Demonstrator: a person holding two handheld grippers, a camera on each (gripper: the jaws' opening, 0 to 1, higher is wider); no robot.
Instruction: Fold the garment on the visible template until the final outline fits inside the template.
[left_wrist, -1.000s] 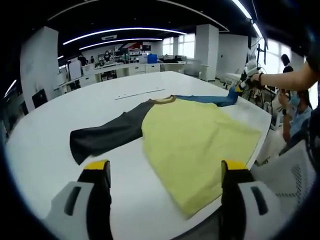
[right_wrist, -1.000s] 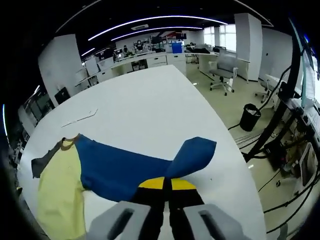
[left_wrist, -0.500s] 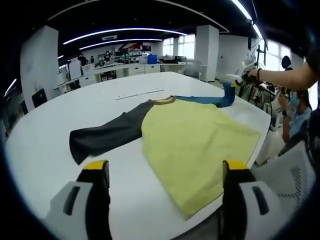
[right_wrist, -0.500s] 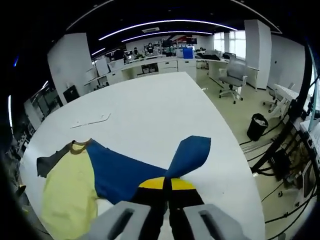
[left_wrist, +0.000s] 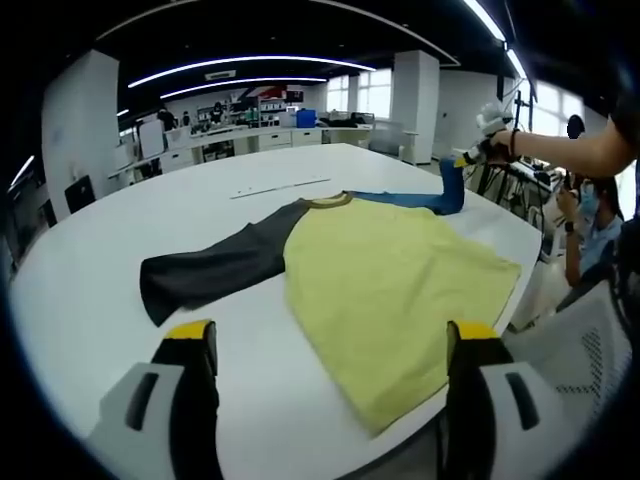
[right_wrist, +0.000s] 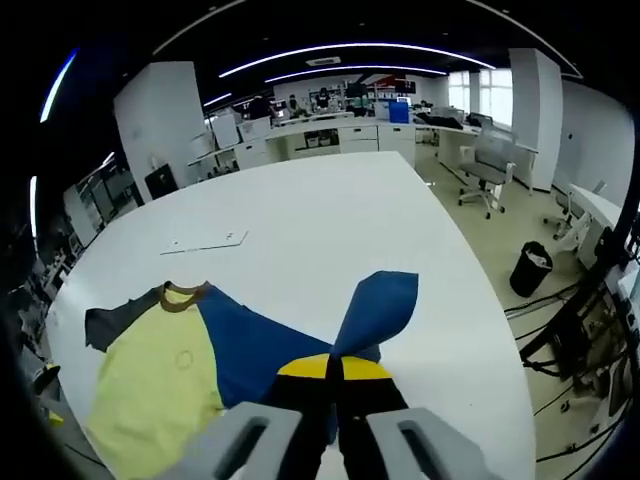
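Right gripper view: blue sleeve (right_wrist: 372, 310) pinched between closed jaws; lifted off table (right_wrist: 330, 220).

Left gripper view low over the table (left_wrist: 90, 300), facing across the shirt (left_wrist: 390, 280), right gripper view high, looking down its blue sleeve (right_wrist: 375, 305), both sharing shirt and table

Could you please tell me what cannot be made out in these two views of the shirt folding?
- Yellow-bodied shirt: in the left gripper view its near hem drops past the white table edge.
- Blue sleeve: in the right gripper view its pinched end is hidden inside the right gripper.
- Flat thin item on the table: too small to identify.
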